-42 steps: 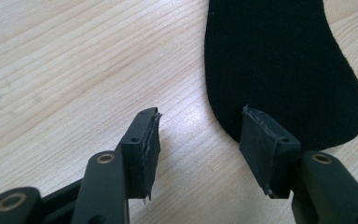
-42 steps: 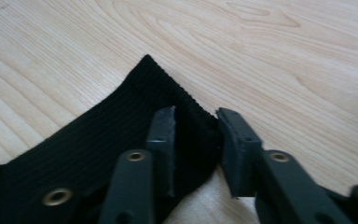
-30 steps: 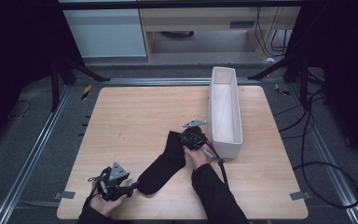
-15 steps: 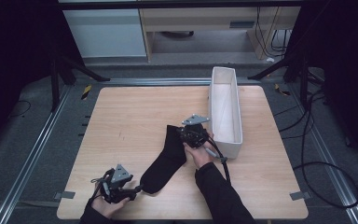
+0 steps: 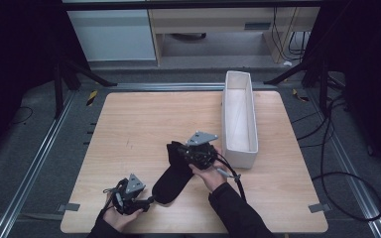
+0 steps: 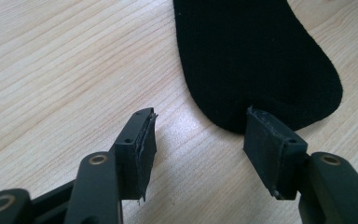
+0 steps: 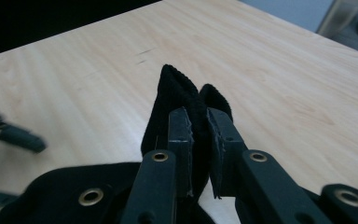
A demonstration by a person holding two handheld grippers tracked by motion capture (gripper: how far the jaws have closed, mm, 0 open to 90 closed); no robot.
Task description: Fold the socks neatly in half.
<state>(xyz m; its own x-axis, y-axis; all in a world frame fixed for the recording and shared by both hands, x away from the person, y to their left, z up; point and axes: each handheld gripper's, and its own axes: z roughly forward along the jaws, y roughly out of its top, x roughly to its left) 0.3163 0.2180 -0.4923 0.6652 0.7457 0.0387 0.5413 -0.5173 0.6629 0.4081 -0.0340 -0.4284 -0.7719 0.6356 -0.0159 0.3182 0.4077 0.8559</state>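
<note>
Near the table's front edge, left hand-held gripper apart; right hand-held gripper clamped on black sock.

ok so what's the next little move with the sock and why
Probably carry the black sock on toward the white bin. The right gripper is clamped on its cuff and the left gripper stands open with the toe end loose on the table, its jaws having just been opening, so nothing else holds the sock.
</note>
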